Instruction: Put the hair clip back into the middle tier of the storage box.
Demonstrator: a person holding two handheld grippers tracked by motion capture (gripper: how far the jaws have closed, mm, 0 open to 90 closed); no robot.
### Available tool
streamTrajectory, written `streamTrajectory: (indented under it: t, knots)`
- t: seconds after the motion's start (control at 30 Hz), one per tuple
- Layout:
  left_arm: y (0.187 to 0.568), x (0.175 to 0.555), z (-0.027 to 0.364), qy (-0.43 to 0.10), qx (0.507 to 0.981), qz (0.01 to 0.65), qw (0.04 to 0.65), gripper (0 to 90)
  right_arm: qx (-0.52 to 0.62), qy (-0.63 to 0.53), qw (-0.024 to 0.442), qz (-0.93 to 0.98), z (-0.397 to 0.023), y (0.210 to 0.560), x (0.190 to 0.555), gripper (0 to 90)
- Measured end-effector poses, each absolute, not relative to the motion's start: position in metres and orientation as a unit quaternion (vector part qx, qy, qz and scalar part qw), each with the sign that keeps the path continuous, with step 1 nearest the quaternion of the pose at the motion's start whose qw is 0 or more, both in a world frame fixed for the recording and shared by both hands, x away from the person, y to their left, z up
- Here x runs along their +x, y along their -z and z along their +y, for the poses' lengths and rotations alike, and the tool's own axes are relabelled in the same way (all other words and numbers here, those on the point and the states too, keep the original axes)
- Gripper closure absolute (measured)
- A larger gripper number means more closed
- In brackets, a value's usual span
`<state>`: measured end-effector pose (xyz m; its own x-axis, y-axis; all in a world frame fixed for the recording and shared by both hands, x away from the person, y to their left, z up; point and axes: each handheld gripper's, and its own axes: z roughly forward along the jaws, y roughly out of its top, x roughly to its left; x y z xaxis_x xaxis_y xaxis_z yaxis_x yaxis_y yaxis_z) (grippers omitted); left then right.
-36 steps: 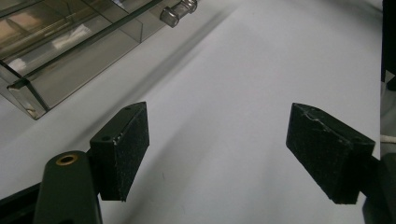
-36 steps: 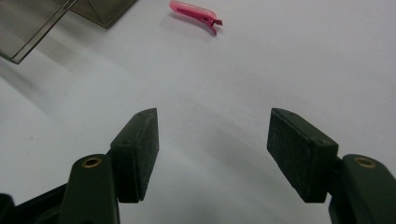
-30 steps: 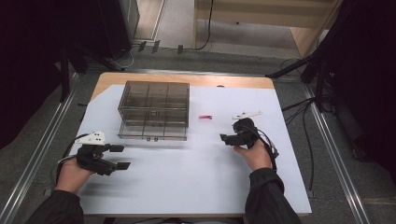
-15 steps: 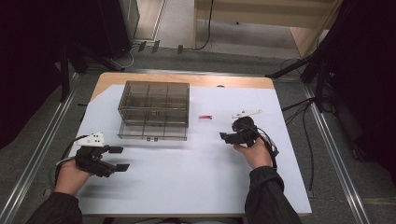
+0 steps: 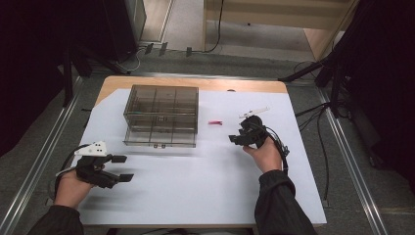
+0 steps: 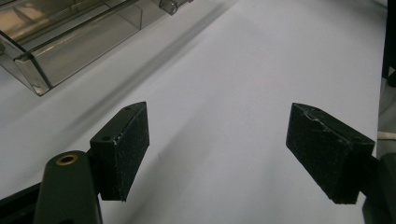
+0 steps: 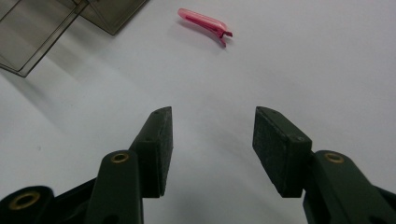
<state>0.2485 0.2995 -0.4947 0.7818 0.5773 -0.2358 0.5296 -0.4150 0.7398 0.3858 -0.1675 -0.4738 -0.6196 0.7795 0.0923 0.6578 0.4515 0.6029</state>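
Left claw dropped slightly; both claws agape, empty; one box, one pink clip.

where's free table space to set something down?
Bare white sheet between left hand-held gripper and right hand-held gripper, in front of the smoky compartment box. Tighter between the box and right hand-held gripper, where the pink clip lies.

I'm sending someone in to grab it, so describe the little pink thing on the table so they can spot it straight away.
Start at the smoky transparent plastic compartment box on the white table sheet. Just off its right side, between it and the right gripper, lies a small slim translucent pink plastic clip. It is the one brightly coloured item there.
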Motion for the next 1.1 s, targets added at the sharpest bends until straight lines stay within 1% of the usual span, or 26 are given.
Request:
streamTrajectory:
  t: [0.27,0.5,0.83,1.1]
  knots:
    - [0.495,0.245,0.302,-0.031,0.839,0.335,0.428,22.3,0.409,-0.286,0.100,0.861,-0.159,0.471,0.393,52.3]
    - [0.495,0.243,0.304,-0.032,0.837,0.337,0.430,22.3,0.402,-0.277,0.103,0.867,-0.153,0.467,0.403,52.5]
    - [0.495,0.243,0.301,-0.031,0.841,0.331,0.428,22.2,0.389,-0.271,0.094,0.876,-0.149,0.466,0.415,52.7]
    - [0.494,0.242,0.300,-0.031,0.842,0.327,0.428,22.2,0.377,-0.249,0.093,0.887,-0.139,0.464,0.423,55.3]
